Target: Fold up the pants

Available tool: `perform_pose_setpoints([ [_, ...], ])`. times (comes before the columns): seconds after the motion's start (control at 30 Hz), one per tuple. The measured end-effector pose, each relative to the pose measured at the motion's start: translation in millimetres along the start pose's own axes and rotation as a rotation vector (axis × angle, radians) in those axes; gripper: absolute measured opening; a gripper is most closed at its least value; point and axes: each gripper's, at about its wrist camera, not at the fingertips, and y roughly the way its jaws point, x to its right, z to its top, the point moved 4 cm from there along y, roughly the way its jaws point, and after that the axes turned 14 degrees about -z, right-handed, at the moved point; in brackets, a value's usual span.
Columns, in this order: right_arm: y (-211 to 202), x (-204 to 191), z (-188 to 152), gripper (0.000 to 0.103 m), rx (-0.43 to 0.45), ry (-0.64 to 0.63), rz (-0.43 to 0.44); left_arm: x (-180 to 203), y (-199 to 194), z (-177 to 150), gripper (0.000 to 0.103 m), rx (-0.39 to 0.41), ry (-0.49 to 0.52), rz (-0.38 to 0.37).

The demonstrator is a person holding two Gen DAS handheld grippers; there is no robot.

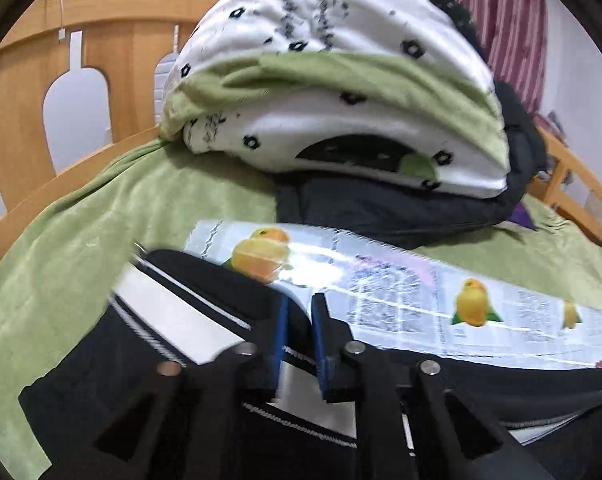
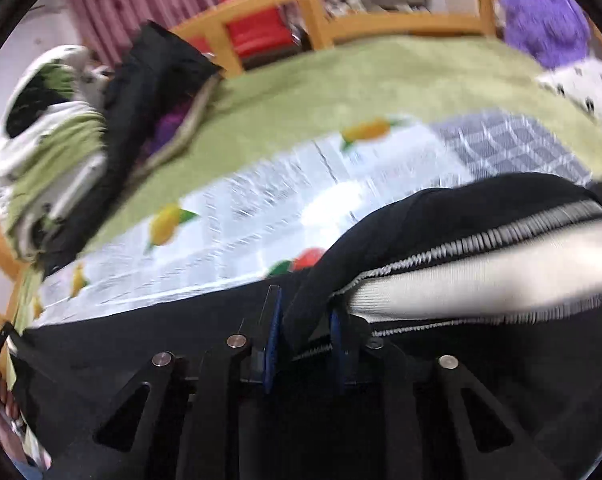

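Looking through the left wrist view, the left gripper points down and forward over the bed, its blue pads pinching a fold of the black pants along the white side stripe. The pants lie bunched at the near edge of the bed, half over a glossy fruit-print sheet spread across the green cover. A rolled quilt on a dark jacket sits toward the wooden headboard.

Through the right wrist view, the right gripper is pitched steeply down, its pads nipping a raised ridge of the same pants, with the white stripe running off to the right. The fruit-print sheet lies beyond it, a checked cloth at its far right corner, a purple plush toy by the far rail. The picture is smeared; finer contact cannot be told.

Judgement: the step in hand is carrying the pinched edge across for a fold. To do it well, both grips should travel level and together, keeping the cloth taut between them so the stripe stays straight and no slack bunches underneath. Both grips look shallow, so slippage is the risk.
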Motion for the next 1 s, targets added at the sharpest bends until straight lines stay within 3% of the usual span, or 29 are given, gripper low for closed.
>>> perform_pose_setpoints([
  [0.03,-5.7,4.1,-2.1,0.031,0.012,0.022,0.024,-1.4,-3.7,-0.7,0.031,-0.004,-0.011,0.007],
  [0.07,-12.0,6.9,-3.2,0.045,0.033,0.028,0.03,-2.5,-10.4,-1.7,0.04,-0.005,-0.018,0.001],
  [0.1,-27.7,12.6,-6.2,0.062,0.079,0.025,0.017,-3.5,-20.2,-3.4,0.058,-0.002,-0.014,-0.006],
  [0.17,-51.1,21.1,-15.0,0.07,0.118,0.01,-0.016,-5.5,-37.2,-6.1,0.062,0.012,0.013,-0.005],
  [0.27,-79.1,33.7,-41.9,0.07,0.105,-0.047,-0.034,-17.1,-66.7,-22.5,0.062,-0.035,0.04,0.003],
  [0.4,-103.9,59.1,-89.5,0.07,0.068,-0.078,-0.062,-45.4,-112.0,-64.0,0.062,-0.088,-0.018,-0.037],
  [0.57,-120.6,105.3,-155.2,0.07,0.018,0.001,-0.075,-76.1,-148.6,-129.8,0.062,-0.151,-0.093,-0.078],
  [0.67,-111.7,123.2,-182.7,0.07,-0.04,0.071,-0.044,-85.7,-141.7,-157.1,0.062,-0.21,-0.132,-0.101],
  [0.87,-96.3,127.7,-166.6,0.071,-0.034,0.218,0.05,-102.4,-121.9,-147.0,0.062,-0.201,-0.26,-0.188],
  [1.0,-65.9,116.3,-141.0,0.071,-0.046,0.245,0.055,-112.3,-97.0,-130.5,0.062,-0.176,-0.365,-0.227],
])
